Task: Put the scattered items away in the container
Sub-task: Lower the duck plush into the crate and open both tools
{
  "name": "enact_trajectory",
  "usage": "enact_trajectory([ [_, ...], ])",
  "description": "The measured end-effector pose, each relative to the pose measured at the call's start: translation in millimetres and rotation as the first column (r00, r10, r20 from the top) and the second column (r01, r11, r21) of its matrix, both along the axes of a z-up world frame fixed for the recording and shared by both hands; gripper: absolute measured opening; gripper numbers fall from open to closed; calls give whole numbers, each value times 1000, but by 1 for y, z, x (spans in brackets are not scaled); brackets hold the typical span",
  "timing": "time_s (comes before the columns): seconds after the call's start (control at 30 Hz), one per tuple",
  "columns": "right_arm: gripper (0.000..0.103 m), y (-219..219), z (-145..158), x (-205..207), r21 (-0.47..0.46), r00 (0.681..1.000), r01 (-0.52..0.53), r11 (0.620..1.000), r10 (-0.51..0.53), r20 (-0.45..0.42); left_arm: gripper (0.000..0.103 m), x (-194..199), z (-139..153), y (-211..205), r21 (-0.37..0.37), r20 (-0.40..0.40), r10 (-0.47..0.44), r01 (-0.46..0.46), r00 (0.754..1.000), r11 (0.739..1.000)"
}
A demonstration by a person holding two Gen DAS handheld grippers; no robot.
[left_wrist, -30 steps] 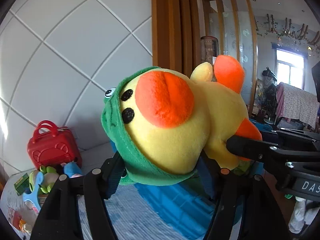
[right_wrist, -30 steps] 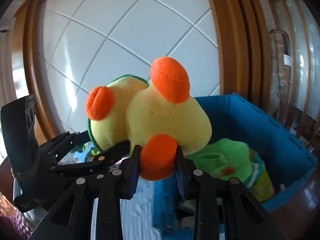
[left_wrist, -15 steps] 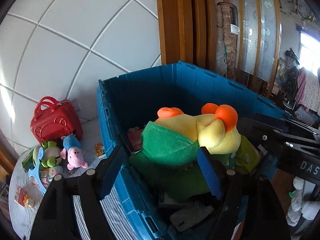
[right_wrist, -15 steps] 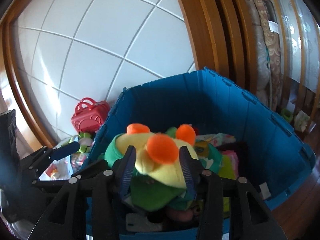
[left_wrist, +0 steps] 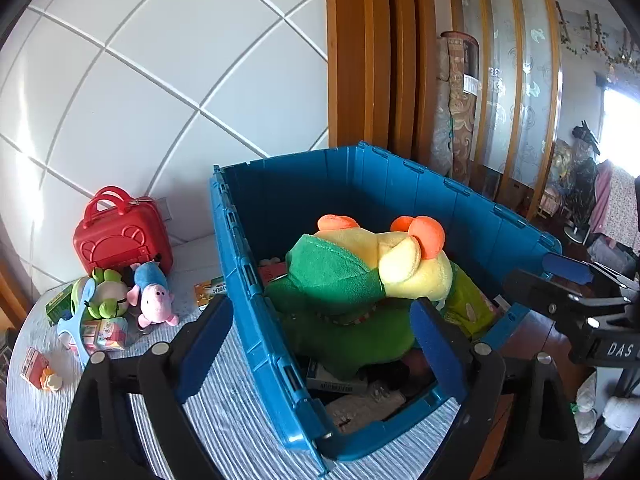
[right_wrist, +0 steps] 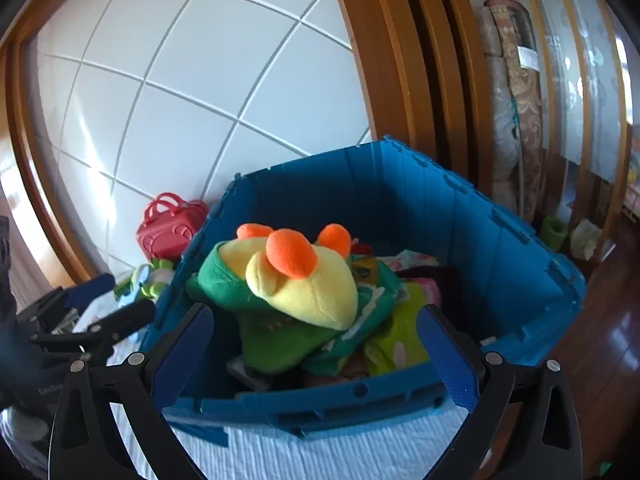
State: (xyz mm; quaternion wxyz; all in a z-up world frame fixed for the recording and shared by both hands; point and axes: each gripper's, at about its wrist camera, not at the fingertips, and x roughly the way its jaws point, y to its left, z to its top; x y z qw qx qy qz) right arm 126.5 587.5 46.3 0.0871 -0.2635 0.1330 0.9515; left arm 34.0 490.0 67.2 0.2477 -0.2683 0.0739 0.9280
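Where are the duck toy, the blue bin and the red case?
duck toy (left_wrist: 404, 268): left wrist view, its yellow body.
blue bin (left_wrist: 256, 280): left wrist view, its left wall.
red case (left_wrist: 120, 240): left wrist view, its front face.

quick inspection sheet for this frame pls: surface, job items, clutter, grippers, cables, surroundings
Surface: pale ribbed cloth under the bin and the loose toys.
Job's things: yellow duck plush lies on top of the pile in the blue bin; nothing grips it. Still outside: red toy case, pink pig plush, green plush, small boxes.
Clutter: bin already crowded with soft toys and packets.
Grippers: left gripper and right gripper both opening, pads clear of the duck.
Cables: nothing seen.
Surroundings: white tiled wall, wooden frame, rolled rug.
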Motion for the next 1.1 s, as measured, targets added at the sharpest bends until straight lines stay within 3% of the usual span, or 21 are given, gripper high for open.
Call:
enact_trajectory([
  [0.2, 103, -27, 9, 22, 96, 999, 37, 995, -38, 4, 93, 28, 14, -26, 49, -52, 28, -26, 998, 998],
  [0.27, 103, -40, 14, 31, 118, 999, 50, 992, -50, -8, 101, 40, 19, -36, 48, -80, 30, -26, 996, 998],
  [0.33, 103, -55, 19, 41, 130, 997, 70, 989, -67, -26, 102, 49, 22, -48, 39, -91, 42, -39, 995, 998],
  [0.83, 103, -166, 26, 79, 144, 994, 106, 984, -105, -12, 102, 87, 19, -163, 73, -41, 104, -101, 994, 992],
  [1.1, 103, -214, 25, 85, 143, 998, 60, 988, -59, -13, 102, 104, 18, -215, 93, -48, 163, -158, 985, 983],
])
